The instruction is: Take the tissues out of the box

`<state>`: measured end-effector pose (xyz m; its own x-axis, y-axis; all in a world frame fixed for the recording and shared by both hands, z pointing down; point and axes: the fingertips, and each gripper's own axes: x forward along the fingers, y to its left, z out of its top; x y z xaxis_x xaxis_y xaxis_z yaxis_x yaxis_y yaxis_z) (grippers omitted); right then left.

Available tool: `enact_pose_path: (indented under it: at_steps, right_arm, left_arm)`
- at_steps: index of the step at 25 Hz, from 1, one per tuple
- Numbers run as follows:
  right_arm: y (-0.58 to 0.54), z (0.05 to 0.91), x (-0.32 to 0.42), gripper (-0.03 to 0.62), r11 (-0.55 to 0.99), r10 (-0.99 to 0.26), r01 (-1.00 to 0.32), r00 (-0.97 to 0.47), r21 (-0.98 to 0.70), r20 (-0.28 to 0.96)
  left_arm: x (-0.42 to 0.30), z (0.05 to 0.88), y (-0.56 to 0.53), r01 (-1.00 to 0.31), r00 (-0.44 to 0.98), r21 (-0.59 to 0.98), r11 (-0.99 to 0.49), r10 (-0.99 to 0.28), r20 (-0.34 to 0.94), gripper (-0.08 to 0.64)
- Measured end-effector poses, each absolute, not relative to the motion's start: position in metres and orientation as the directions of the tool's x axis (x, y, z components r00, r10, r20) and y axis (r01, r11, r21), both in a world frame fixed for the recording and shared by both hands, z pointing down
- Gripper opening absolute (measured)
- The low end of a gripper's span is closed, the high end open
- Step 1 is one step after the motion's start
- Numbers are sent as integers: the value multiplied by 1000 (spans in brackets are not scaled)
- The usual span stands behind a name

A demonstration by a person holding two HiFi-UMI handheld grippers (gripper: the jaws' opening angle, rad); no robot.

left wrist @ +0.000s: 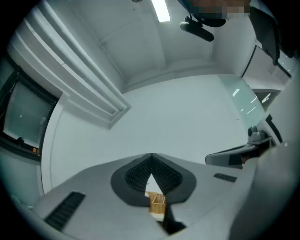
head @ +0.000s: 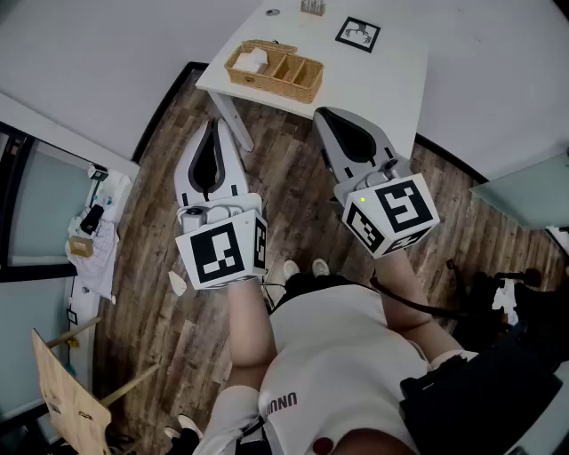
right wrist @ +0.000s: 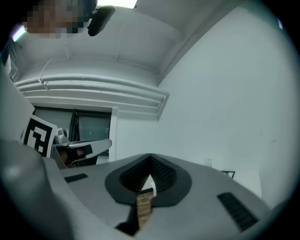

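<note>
A wicker box [head: 274, 71] with compartments stands on the white table [head: 373, 84], with white tissues [head: 252, 60] in its left compartment. My left gripper [head: 212, 123] hangs over the wooden floor just short of the table's near edge, its jaws shut and empty. My right gripper [head: 321, 113] is beside it, right of the box and below it in the head view, also shut on nothing. A sliver of the box [left wrist: 157, 204] shows through the left gripper's [left wrist: 152, 158] closed jaws. The box [right wrist: 144, 206] shows the same way through the right gripper [right wrist: 150, 158].
A black-and-white marker card [head: 358, 34] and a small object [head: 312, 7] lie farther back on the table. A table leg [head: 229, 115] slants down near the left gripper. A cluttered ledge [head: 93, 222] and a wooden board [head: 67, 391] are at the left, dark gear [head: 498, 293] at the right.
</note>
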<state>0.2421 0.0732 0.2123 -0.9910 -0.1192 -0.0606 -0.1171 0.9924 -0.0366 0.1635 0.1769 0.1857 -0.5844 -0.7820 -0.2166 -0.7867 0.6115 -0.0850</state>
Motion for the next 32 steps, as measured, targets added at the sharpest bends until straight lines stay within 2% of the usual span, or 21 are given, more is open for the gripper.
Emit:
enact_pose_path:
  at_steps: [23,32]
  right_arm:
    - [79,208,221,20,989,-146,-143,-986,-46,-80]
    - [99,203,202,20,987,-158,-158,-983,-9,-97]
  left_arm:
    - [147,182,200,-800,-571,-55,597,-787,-232,12]
    - [137,174,216,-811,-535,-115,573,-808,-247,12]
